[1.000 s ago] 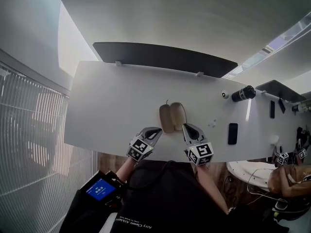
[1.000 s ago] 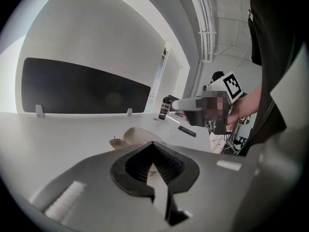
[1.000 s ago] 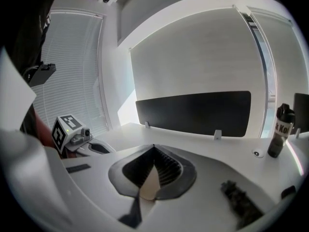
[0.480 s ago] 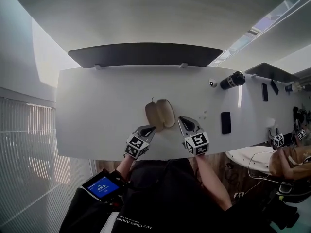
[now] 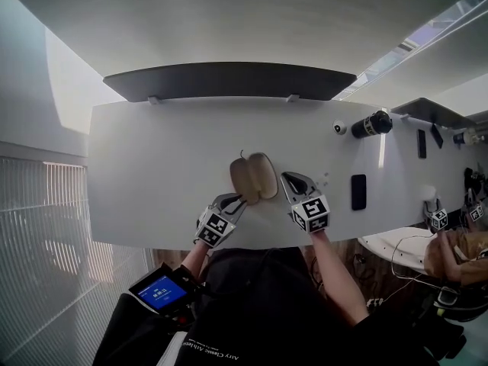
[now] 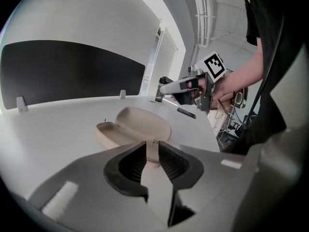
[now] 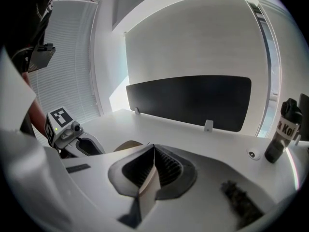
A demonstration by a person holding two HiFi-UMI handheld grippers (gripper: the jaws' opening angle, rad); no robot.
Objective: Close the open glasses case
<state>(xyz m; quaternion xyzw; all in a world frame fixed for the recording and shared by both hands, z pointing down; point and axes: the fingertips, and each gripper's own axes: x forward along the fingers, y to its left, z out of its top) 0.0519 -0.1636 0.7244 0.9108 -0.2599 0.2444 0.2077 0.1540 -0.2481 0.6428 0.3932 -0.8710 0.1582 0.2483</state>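
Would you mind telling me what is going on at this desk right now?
A person holds a hand-held gripper in each hand over a white desk, where a beige glasses case lies open. The left hand-held gripper sits at the case's near end; its jaws have just been opening and grip nothing. The right hand-held gripper, jaws together, is beside the case's right half.

Head view: high, steeply down over counter (image 5: pixel 152 166). Left, right gripper views: low, close, along own jaws. All share glasses case (image 5: pixel 254 178).
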